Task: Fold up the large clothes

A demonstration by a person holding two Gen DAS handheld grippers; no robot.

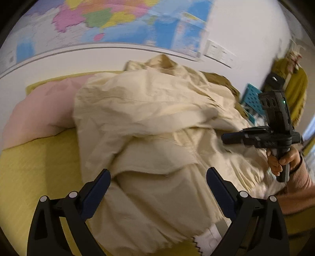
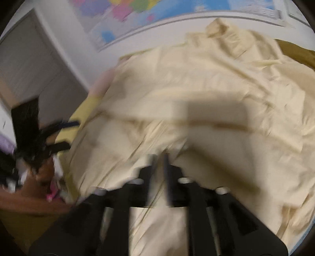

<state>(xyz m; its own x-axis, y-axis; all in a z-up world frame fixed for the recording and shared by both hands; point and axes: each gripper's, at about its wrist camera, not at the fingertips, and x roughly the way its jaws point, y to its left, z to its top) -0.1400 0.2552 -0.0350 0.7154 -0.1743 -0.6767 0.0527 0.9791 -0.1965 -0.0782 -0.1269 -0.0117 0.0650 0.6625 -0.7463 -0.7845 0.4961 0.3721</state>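
Item 1, nearest: my left gripper (image 1: 158, 175), jaws spread wide, nothing between them; it sits just above the near end of the garment, and I cannot tell whether the fingers (image 1: 98, 189) touch the cloth.

Item 2: my right gripper (image 2: 159, 163), jaws drawn nearly together with a narrow strip of cream fabric running between them. The view is blurred, but I read it as pinching a fold of the garment. In the left wrist view the same tool (image 1: 261, 135) shows side-on at the garment's right edge, held in a hand (image 1: 281, 159) with a pink sleeve.

Item 3: cream jacket (image 1: 149, 118), large, crumpled, lying on the yellow bed cover (image 1: 35, 169). One sleeve is laid across the body. The collar end (image 1: 161, 61) lies farthest from me, towards the wall. A white toothed edge (image 1: 204, 240) shows at the near hem. In the right wrist view the jacket (image 2: 206, 94) fills most of the picture.

Item 4: pink pillow (image 1: 39, 110), on the bed to the left of the jacket, touching it.

Item 5: olive-brown cloth (image 1: 222, 78), partly under the jacket's far right side.

Item 6: blue perforated board (image 1: 253, 98), beyond the right edge.

Item 7, farthest: coloured wall map (image 1: 110, 17) above the bed.
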